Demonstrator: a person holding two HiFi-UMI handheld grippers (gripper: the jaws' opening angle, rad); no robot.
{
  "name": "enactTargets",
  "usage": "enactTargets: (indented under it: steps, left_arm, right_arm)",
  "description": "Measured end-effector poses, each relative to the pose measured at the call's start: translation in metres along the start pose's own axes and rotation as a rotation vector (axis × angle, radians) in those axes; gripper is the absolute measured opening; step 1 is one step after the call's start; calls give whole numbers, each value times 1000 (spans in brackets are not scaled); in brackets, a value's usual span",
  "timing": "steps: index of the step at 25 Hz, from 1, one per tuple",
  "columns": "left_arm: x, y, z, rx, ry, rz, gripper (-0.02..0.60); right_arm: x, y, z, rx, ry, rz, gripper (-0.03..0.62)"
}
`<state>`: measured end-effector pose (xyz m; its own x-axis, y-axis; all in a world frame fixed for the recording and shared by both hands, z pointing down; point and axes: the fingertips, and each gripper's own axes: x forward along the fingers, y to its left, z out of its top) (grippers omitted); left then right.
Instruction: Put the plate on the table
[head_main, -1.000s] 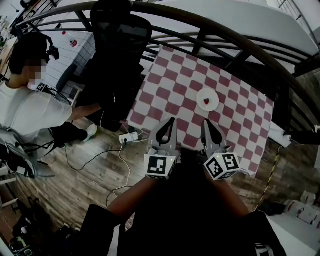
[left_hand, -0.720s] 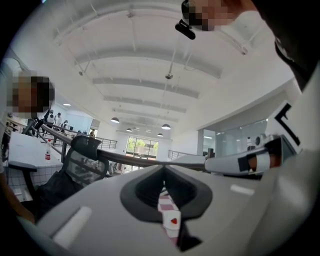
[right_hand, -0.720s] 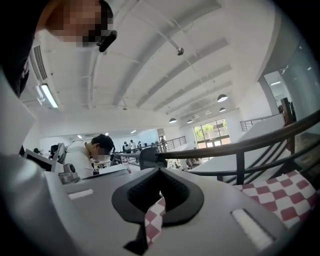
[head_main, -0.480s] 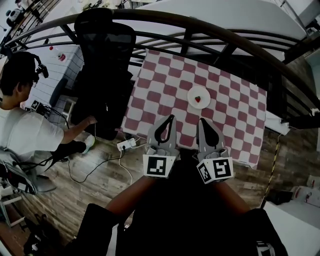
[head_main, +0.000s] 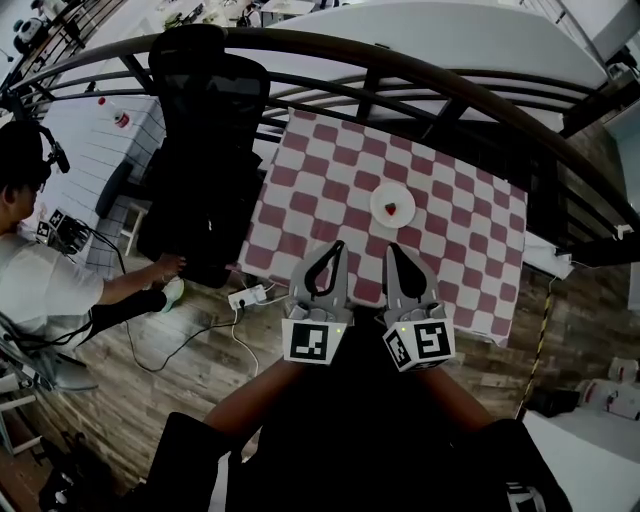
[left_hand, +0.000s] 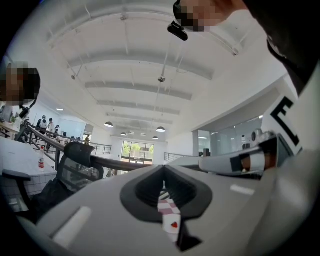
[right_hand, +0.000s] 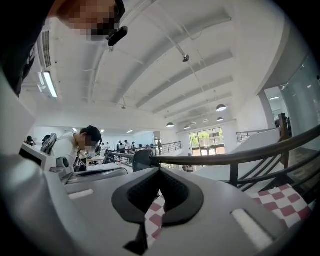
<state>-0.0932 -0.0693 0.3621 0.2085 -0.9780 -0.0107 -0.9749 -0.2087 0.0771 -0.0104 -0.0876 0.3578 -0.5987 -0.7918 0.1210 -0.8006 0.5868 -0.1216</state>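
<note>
On red-and-white checkered table (head_main: 330, 190) small round white plate (head_main: 392, 207) already rests, so task looks done. Your left gripper (head_main: 337, 245) and right gripper (head_main: 392, 248): both clenched, empty, nothing left to carry.

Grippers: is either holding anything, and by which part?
Nothing held: left gripper and right gripper are shut and empty; the plate sits untouched on the table.

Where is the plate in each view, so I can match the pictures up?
Head view: the plate sits right of centre in the upper half, on the checked tablecloth.
Left gripper view: bottom centre, the plate shows through the slit between the jaws.
Right gripper view: not in it.
Shared landmark: the checked tablecloth.
</note>
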Motion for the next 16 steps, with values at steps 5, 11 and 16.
enactTargets:
  steps: [5,11,16]
  left_arm:
    - [-6,4,-1,-5,2,16,9]
    - [-12,5,-1,-7,-5,19,9]
    - [-13,3,-2,-5,0,15,9]
  right_arm:
    - [1,9,-6,-20,9,16,-2]
    - [-3,10,-7,-28,21,-5,-2]
    - [-5,11,-6,-33,20,-6,-2]
